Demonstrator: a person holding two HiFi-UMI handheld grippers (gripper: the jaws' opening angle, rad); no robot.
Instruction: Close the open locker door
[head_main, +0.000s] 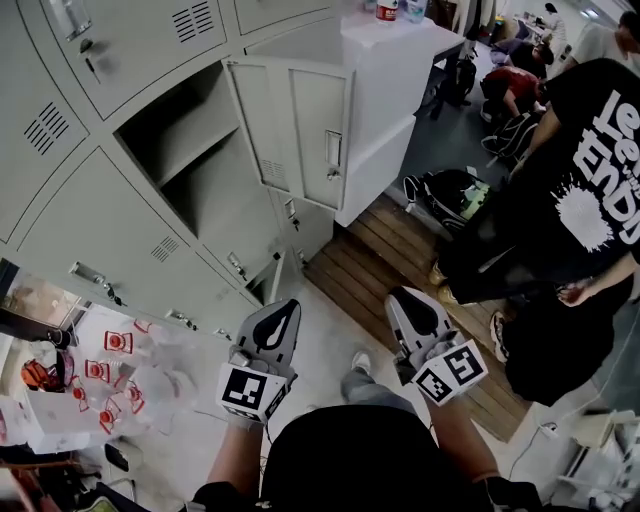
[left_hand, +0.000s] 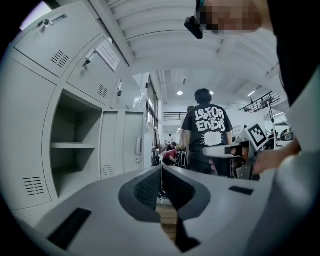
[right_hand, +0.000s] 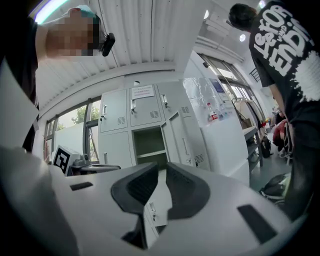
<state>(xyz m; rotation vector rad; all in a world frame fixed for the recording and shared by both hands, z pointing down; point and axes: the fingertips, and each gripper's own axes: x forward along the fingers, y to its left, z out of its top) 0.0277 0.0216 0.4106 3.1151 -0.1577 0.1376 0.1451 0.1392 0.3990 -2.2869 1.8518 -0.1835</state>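
Note:
The open locker door (head_main: 300, 130) is pale grey with a handle (head_main: 333, 155) and stands swung out to the right of its empty compartment (head_main: 190, 165), which has one shelf. My left gripper (head_main: 287, 303) and right gripper (head_main: 400, 293) hang side by side well below the door, both shut with nothing in them, touching nothing. In the left gripper view the door (left_hand: 125, 145) and compartment (left_hand: 75, 145) lie ahead to the left of the left gripper (left_hand: 161, 169). Beyond the right gripper (right_hand: 161, 170), the door (right_hand: 181, 142) shows beside the compartment (right_hand: 149, 145).
A white cabinet (head_main: 390, 80) stands right behind the open door. A person in a black printed T-shirt (head_main: 570, 200) stands at the right on a wooden pallet floor (head_main: 380, 250). A lower locker door (head_main: 272, 278) is ajar. A backpack (head_main: 450, 190) lies beyond; clutter (head_main: 110, 370) sits lower left.

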